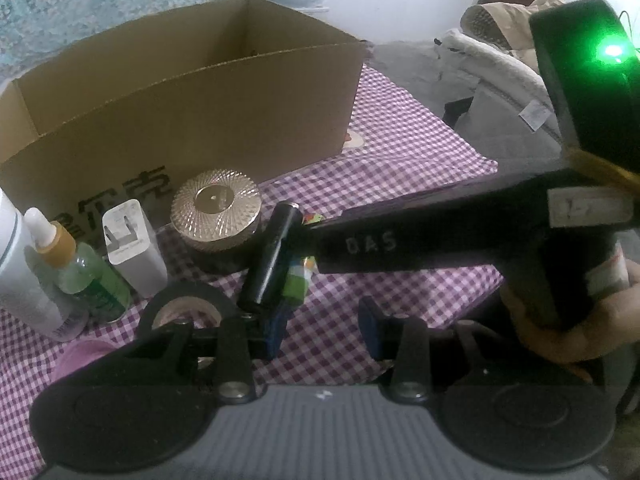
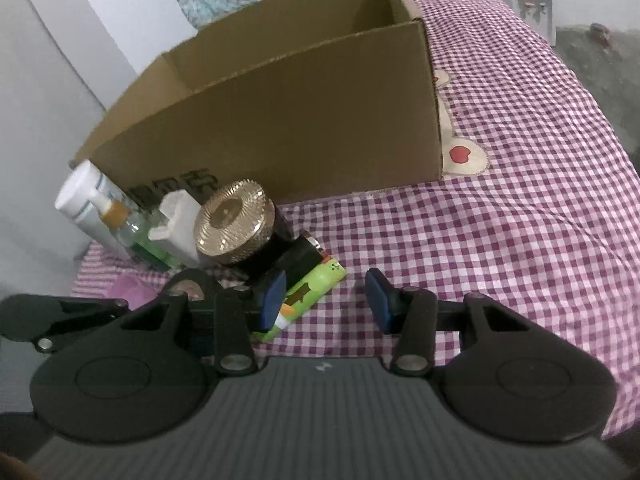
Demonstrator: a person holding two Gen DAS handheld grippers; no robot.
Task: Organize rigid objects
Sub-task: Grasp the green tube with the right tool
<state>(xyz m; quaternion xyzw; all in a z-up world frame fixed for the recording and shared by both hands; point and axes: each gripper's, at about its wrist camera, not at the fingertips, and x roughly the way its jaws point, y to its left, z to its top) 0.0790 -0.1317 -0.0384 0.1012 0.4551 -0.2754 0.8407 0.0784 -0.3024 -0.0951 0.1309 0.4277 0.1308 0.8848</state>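
From the left wrist, the left gripper (image 1: pixel 324 326) is seen spread wide with nothing pinched, the black tube (image 1: pixel 271 256) lying just ahead beside the gold-lidded jar (image 1: pixel 216 210) and cardboard box (image 1: pixel 192 120), while from the right wrist the right gripper (image 2: pixel 326 300) is likewise held apart over the checkered cloth (image 2: pixel 500 220), the green tube (image 2: pixel 308 298) lying by its left finger.

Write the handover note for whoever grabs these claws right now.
Left claw: open, holding nothing, low over the checked cloth.
Right claw: open, holding nothing, beside the green tube.
Cardboard box: nothing visible inside; its floor is hidden.
In front of the box: gold-lidded jar, black cylinder, white charger, dropper bottle, white bottle, tape roll.
Left: all of it.
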